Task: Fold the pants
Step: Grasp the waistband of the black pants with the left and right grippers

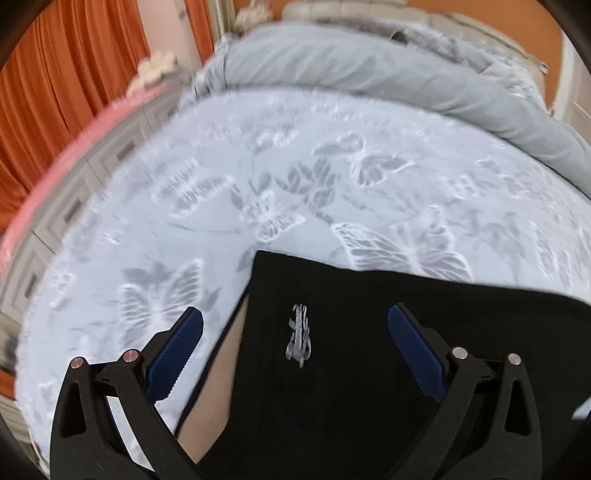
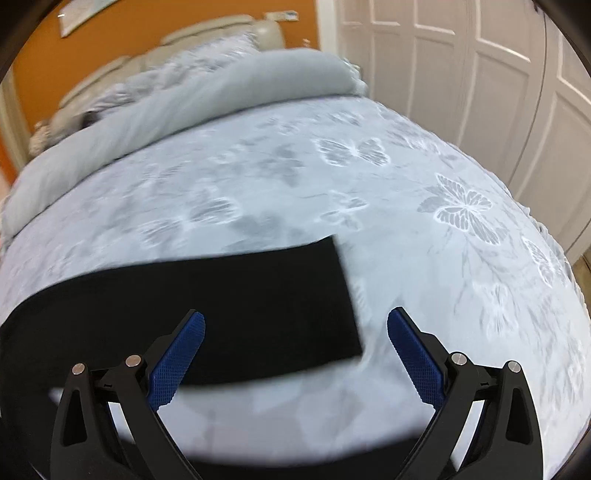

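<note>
Both views are smeared by motion blur. In the left wrist view the black pants (image 1: 351,369) run off the bottom and right edges, and the small grey emblem (image 1: 299,336) on them is too blurred to read. A tan patch (image 1: 218,369) beside the pants' edge cannot be identified. In the right wrist view the pants (image 2: 221,310) leave the frame at the left, and the pale object (image 2: 42,134) by the headboard (image 2: 207,33) stays unrecognisable.

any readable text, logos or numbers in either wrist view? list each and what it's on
Nothing can be quoted.
Silver-grey mark on the black pants: script-like logo, too blurred to read.
Sheet on the orange wall: too small and blurred; no print can be made out.
Bedspread: butterfly pattern only, no words.
</note>
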Tool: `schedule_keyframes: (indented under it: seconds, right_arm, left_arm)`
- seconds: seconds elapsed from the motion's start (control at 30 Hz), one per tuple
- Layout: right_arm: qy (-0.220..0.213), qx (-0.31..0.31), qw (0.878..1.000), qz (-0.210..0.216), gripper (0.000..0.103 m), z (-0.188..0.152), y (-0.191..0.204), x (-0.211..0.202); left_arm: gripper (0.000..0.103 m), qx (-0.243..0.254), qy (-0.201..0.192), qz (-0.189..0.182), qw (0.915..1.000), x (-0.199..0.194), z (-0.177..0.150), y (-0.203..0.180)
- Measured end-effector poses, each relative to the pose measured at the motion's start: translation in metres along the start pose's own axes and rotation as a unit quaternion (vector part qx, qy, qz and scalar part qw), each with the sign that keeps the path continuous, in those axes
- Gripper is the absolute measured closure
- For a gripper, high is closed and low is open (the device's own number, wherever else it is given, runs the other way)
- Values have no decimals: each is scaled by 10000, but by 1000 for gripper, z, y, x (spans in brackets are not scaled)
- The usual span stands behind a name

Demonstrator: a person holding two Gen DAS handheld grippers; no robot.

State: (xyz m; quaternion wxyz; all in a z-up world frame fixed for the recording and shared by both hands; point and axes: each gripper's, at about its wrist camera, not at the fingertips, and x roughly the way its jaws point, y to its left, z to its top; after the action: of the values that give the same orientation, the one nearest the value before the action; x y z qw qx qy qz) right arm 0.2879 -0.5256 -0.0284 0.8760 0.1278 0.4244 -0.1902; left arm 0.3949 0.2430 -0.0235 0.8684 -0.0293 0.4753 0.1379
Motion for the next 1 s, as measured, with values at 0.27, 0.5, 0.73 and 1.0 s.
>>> schedule_keyframes:
  seconds: [0.27,0.5,0.73,1.0]
  right_arm:
    - [218,104,9992,-304,6,26,-13,64]
    - [483,-38,9988,23,38,23,-1,88]
    - [108,-37,9993,364,91,24,8,50]
    - [-1034,-282,9895,965,92,31,3,-82]
  left_arm:
    - [5,-659,496,-154,9965,70,15,7]
    - [11,-717,528,-133,9959,85,12,-1]
    - [83,-764,331,-914,9923,47,19,4]
    - [88,-913,-592,-1740,9787,-83,7,45]
